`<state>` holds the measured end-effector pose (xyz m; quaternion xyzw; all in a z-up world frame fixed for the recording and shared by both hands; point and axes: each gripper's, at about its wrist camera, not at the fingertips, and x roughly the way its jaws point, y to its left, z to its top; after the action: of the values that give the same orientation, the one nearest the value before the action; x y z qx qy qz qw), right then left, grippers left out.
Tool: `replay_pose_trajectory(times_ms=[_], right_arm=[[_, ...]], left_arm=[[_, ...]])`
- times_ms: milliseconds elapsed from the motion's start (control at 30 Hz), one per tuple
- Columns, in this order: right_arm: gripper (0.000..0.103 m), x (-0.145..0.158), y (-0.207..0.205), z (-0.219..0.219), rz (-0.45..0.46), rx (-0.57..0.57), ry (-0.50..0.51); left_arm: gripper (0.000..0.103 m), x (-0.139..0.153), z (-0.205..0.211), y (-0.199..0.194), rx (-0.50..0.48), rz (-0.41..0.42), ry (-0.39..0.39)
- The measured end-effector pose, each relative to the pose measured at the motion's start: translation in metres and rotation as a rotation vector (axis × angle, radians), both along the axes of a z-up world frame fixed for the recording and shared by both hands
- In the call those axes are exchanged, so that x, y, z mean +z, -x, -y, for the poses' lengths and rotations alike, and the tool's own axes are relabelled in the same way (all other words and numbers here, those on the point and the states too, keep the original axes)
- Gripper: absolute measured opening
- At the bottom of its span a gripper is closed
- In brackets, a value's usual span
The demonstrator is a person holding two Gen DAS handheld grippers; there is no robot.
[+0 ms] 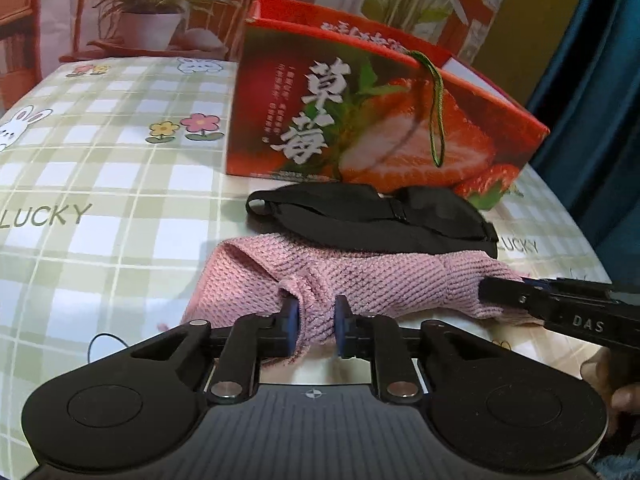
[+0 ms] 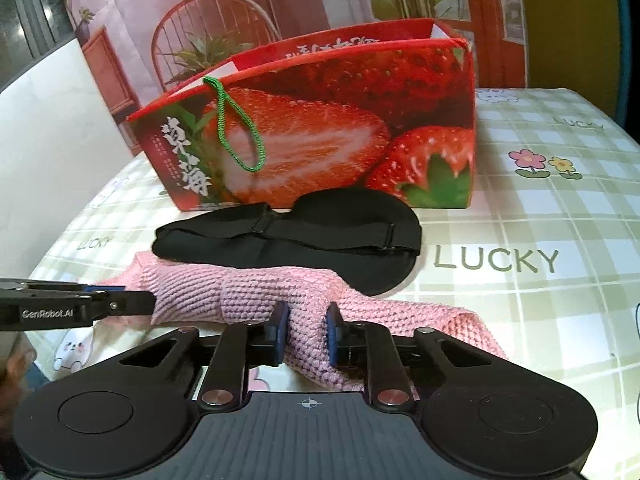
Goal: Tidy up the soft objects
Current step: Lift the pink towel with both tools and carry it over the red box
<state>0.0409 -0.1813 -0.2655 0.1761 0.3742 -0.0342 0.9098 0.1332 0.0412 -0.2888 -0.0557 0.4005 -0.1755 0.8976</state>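
Early stage: both left gripper point(image 1: 316, 326) and right gripper point(image 2: 306, 330) fingers pinch the pink knitted cloth point(image 1: 360, 280) on the desk point(image 1: 120, 200), black eye mask point(image 1: 372, 216) untouched mid-frame, strawberry box point(image 1: 360, 120) apparently unfilled.

A table fills the near ground, covered by a cloth point(image 1: 120, 184) of pale green and white checks printed with rabbits, small flowers and the word LUCKY. Behind the table stands a printed backdrop point(image 2: 248, 4) showing a pink room with potted plants, a round-backed chair and red woodwork. A dark blue curtain point(image 1: 592, 128) hangs at the right edge of the left wrist view. In the right wrist view a white panel point(image 2: 52, 132) leans at the left, with a window point(image 2: 28, 12) above it. The light is soft and even.
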Motion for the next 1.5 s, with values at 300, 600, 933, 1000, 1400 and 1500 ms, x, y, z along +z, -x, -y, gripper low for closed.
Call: replay_pose_trajectory(times_ms=[300, 600, 933, 1000, 1400, 1500], right_arm=[[0.014, 0.038, 0.005, -0.003, 0.151, 0.036, 0.013], [0.014, 0.081, 0.011, -0.006, 0.294, 0.056, 0.081], [0.014, 0.111, 0.013, -0.005, 0.383, 0.06, 0.13], [0.014, 0.118, 0.009, 0.002, 0.404, 0.051, 0.156], [0.014, 0.149, -0.08, 0.057, 0.368, -0.025, 0.192], [0.014, 0.147, -0.115, 0.074, 0.318, -0.034, 0.114]], left_arm=[[0.014, 0.037, -0.001, 0.023, 0.048, 0.187, -0.036], [0.014, 0.078, 0.003, 0.048, 0.062, 0.379, -0.049], [0.014, 0.11, 0.007, 0.039, 0.049, 0.428, -0.001], [0.014, 0.122, 0.006, 0.024, 0.02, 0.433, 0.039], [0.014, 0.133, 0.016, -0.107, 0.036, 0.307, 0.189], [0.014, 0.131, 0.024, -0.138, 0.035, 0.289, 0.166]])
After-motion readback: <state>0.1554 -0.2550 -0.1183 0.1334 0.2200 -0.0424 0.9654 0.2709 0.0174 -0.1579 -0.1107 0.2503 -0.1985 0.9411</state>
